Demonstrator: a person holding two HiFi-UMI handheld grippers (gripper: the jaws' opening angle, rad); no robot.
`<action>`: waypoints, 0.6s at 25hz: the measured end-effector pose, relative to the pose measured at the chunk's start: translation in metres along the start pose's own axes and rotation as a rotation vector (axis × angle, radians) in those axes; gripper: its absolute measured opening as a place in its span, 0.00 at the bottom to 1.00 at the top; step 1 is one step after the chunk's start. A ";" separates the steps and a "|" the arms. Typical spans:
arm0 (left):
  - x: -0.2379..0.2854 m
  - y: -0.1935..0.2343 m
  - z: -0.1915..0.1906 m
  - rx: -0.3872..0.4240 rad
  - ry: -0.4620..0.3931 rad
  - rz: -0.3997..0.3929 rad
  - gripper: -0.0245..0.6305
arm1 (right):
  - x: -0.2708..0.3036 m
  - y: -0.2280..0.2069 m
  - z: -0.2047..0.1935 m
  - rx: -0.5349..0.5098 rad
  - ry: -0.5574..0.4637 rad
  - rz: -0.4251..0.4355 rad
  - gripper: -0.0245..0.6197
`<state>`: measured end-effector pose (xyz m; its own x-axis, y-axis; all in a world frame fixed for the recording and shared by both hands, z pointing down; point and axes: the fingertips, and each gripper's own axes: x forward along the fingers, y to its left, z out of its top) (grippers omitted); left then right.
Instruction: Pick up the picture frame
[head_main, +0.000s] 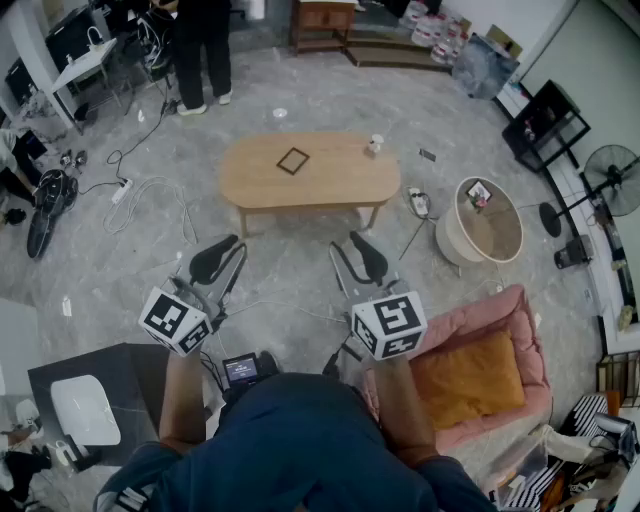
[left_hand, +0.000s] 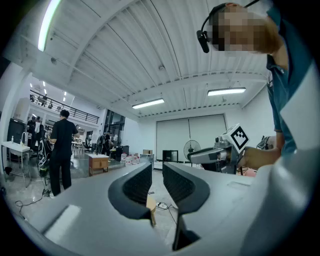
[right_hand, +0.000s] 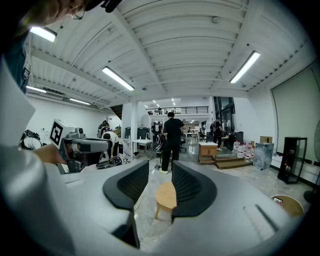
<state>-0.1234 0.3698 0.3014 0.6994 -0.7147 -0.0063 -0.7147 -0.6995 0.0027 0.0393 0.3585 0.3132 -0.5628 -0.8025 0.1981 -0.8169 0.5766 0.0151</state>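
Observation:
A small dark picture frame (head_main: 293, 160) lies flat on the oval wooden coffee table (head_main: 330, 185), left of its middle. A little white cup (head_main: 375, 145) stands near the table's far right edge. Both grippers are held close to the person's body, well short of the table. My left gripper (head_main: 222, 250) points level, its jaws a narrow gap apart with nothing between them (left_hand: 156, 172). My right gripper (head_main: 355, 245) also stands open and empty (right_hand: 160, 172), and through its gap the end of the table (right_hand: 166, 195) shows ahead.
A round white side table (head_main: 485, 225) and a pink pet bed with an orange cushion (head_main: 480, 375) lie to the right. A power strip (head_main: 418, 203) and cables (head_main: 150, 195) trail on the floor. A person (head_main: 205, 50) stands beyond the table; a fan (head_main: 610, 170) stands far right.

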 end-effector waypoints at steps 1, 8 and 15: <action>-0.001 0.001 -0.001 0.000 0.000 0.001 0.14 | 0.001 0.001 -0.001 0.001 0.001 0.000 0.24; -0.009 0.004 -0.005 0.000 -0.001 0.001 0.14 | 0.003 0.009 -0.005 0.002 0.006 -0.002 0.24; -0.014 0.007 -0.004 0.000 0.000 0.001 0.14 | 0.006 0.012 -0.003 0.000 0.009 -0.004 0.24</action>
<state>-0.1381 0.3744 0.3054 0.6990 -0.7151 -0.0059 -0.7151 -0.6990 0.0025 0.0263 0.3614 0.3171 -0.5587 -0.8032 0.2066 -0.8189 0.5738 0.0163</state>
